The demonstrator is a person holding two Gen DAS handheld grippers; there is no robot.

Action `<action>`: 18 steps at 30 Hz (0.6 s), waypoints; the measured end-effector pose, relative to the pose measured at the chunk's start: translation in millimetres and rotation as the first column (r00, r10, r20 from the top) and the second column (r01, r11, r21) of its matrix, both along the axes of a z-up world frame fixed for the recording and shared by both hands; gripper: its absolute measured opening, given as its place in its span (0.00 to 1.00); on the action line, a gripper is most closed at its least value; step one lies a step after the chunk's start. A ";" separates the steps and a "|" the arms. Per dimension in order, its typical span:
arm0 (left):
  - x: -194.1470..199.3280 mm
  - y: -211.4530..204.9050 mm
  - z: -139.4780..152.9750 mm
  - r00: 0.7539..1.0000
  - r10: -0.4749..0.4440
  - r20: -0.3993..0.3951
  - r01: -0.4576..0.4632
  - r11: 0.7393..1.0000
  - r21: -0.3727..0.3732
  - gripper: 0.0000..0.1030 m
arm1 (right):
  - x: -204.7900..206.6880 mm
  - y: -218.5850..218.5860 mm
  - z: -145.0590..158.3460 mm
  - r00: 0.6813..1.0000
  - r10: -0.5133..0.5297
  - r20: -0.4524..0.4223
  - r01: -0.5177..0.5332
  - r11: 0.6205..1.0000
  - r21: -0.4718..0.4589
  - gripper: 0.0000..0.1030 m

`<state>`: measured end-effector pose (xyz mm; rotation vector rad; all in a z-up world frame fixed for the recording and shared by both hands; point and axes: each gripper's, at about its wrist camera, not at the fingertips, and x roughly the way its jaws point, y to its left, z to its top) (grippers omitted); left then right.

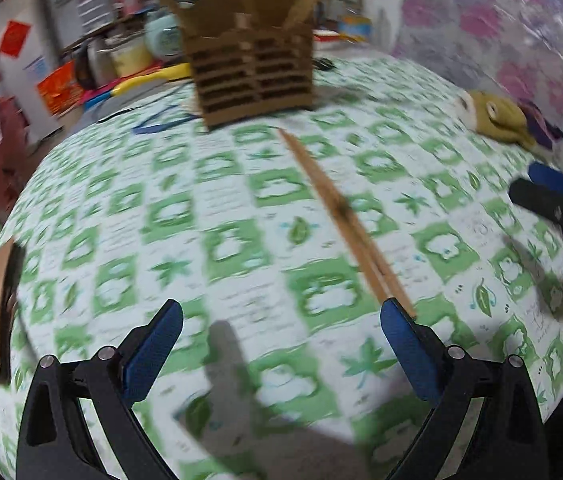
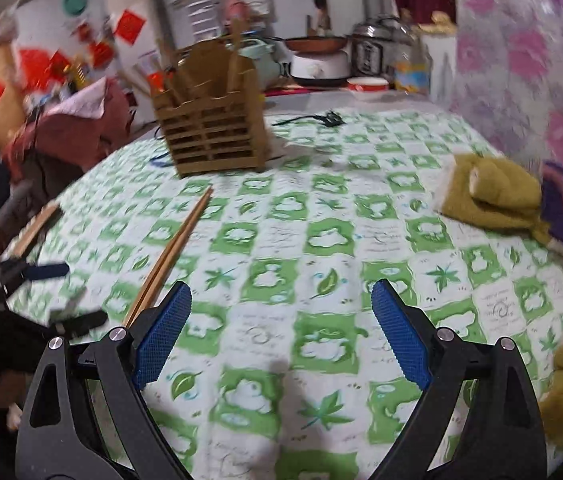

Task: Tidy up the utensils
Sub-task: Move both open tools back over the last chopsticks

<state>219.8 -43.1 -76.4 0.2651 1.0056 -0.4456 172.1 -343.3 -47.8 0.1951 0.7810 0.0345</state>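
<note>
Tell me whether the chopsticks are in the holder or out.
Out: one pair of chopsticks lies flat on the tablecloth, short of the holder.

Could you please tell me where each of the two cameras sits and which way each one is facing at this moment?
Left wrist: on the left tongs, open, looking along the green-patterned table at the chopsticks and wooden utensil holder; the right tongs show at right.
Right wrist: on the right tongs, open, facing the same holder; chopsticks lie left, the left tongs at the left edge.
Shared: table, chopsticks, holder, the olive cloth.
</note>
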 end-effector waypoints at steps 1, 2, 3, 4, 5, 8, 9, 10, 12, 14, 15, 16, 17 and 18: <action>0.8 -3.4 -1.7 1.000 -0.013 -0.007 0.013 1.000 0.000 0.95 | 2.2 -2.7 -2.8 1.000 -0.004 -0.007 0.004 1.000 0.014 0.86; 1.6 -7.5 -4.3 0.999 -0.030 -0.017 0.030 1.000 0.002 0.94 | 5.6 -5.1 -6.9 1.000 -0.003 -0.021 0.004 1.000 0.030 0.86; 2.4 -10.7 -6.7 0.999 -0.045 -0.028 0.045 0.999 0.005 0.94 | 9.0 -6.3 -10.1 0.999 0.003 -0.035 -0.002 0.999 0.044 0.86; 3.5 -12.0 -7.8 0.998 -0.053 -0.034 0.054 0.999 0.009 0.94 | 11.0 -6.3 -11.7 0.999 0.009 -0.038 -0.007 0.999 0.052 0.86; 5.3 -15.0 -11.3 0.997 -0.065 -0.047 0.066 0.998 0.019 0.94 | 13.4 -6.3 -13.4 0.999 0.015 -0.040 -0.013 0.998 0.058 0.86; 11.2 -15.4 -14.3 0.995 -0.070 -0.068 0.072 0.997 0.024 0.95 | 19.7 -5.9 -17.6 0.998 0.029 -0.056 -0.024 0.997 0.080 0.86; 13.8 -13.4 -13.8 0.996 -0.065 -0.065 0.067 0.997 0.033 0.96 | 21.1 -6.2 -18.6 0.998 0.036 -0.058 -0.031 0.995 0.093 0.86; 18.2 -9.8 -12.9 0.998 -0.047 -0.039 0.049 0.997 0.062 0.96 | 21.8 -6.9 -19.2 0.997 0.041 -0.061 -0.035 0.994 0.103 0.86; 28.3 1.6 -10.1 0.999 0.023 0.028 -0.026 0.992 0.121 0.95 | 23.4 -9.8 -21.5 0.997 0.041 -0.069 -0.032 0.992 0.125 0.86; 41.2 22.2 -9.1 0.993 0.111 0.044 -0.116 0.986 0.121 0.95 | 23.4 -13.6 -22.8 0.997 0.036 -0.069 -0.025 0.988 0.151 0.86; 45.2 31.4 -10.0 0.990 0.137 0.026 -0.139 0.986 0.095 0.95 | 22.8 -13.7 -22.7 0.997 0.038 -0.066 -0.028 0.987 0.156 0.86; 47.9 39.0 -11.2 0.988 0.157 0.002 -0.157 0.985 0.066 0.95 | 22.6 -12.2 -22.5 0.997 0.043 -0.064 -0.033 0.988 0.151 0.86; 49.4 44.6 -12.5 0.985 0.171 -0.021 -0.170 0.985 0.043 0.95 | 22.4 -10.6 -21.8 0.997 0.048 -0.062 -0.039 0.989 0.144 0.86; 49.6 47.8 -11.7 0.984 0.175 -0.029 -0.174 0.984 0.028 0.95 | 22.1 -5.6 -20.8 0.996 0.063 -0.060 -0.055 0.991 0.124 0.86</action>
